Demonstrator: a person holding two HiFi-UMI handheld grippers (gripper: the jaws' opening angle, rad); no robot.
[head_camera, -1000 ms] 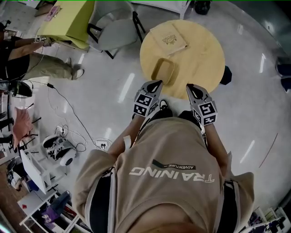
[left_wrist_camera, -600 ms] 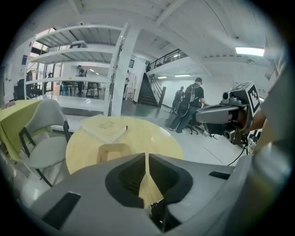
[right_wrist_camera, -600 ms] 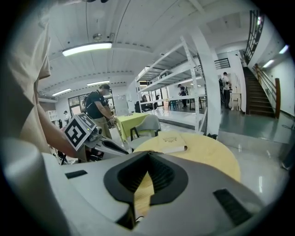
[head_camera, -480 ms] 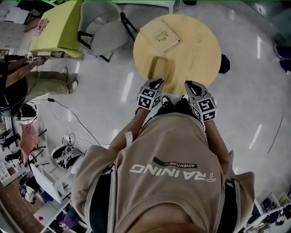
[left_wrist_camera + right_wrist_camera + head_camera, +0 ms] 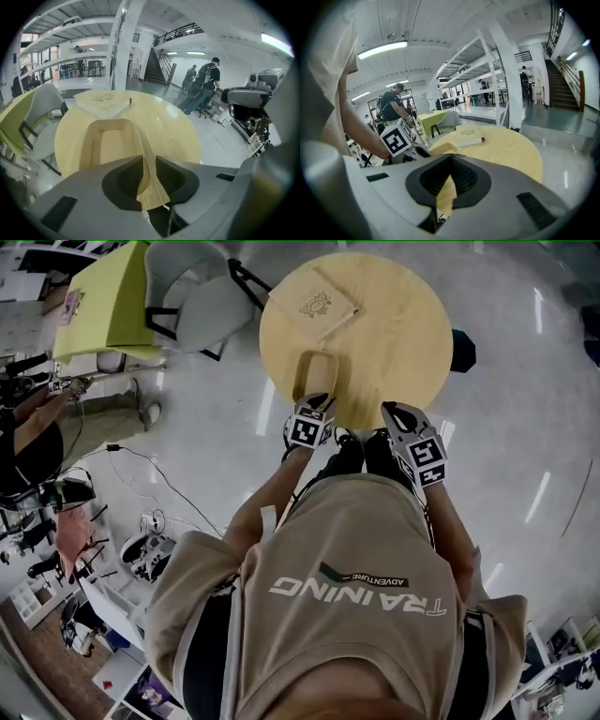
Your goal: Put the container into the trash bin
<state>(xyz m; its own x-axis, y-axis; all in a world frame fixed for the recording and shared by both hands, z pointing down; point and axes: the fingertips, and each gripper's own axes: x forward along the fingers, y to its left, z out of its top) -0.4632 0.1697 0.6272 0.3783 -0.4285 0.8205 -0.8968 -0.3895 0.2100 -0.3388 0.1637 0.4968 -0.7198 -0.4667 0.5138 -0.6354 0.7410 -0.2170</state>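
We are holding the left gripper (image 5: 149,158) with its jaws narrowly apart and nothing between them. The gap is lining up with the right wall of the container (image 5: 110,140), which is sitting just ahead of the gripper on the bench (image 5: 178,131). We judge that wall to be the intended pinch point. We are holding the right gripper (image 5: 451,157) closed and empty, beside the left one at the near edge of the bench, so the grasp falls to the left. Beyond the container a flat box (image 5: 102,101) is lying. No trash bin is showing.
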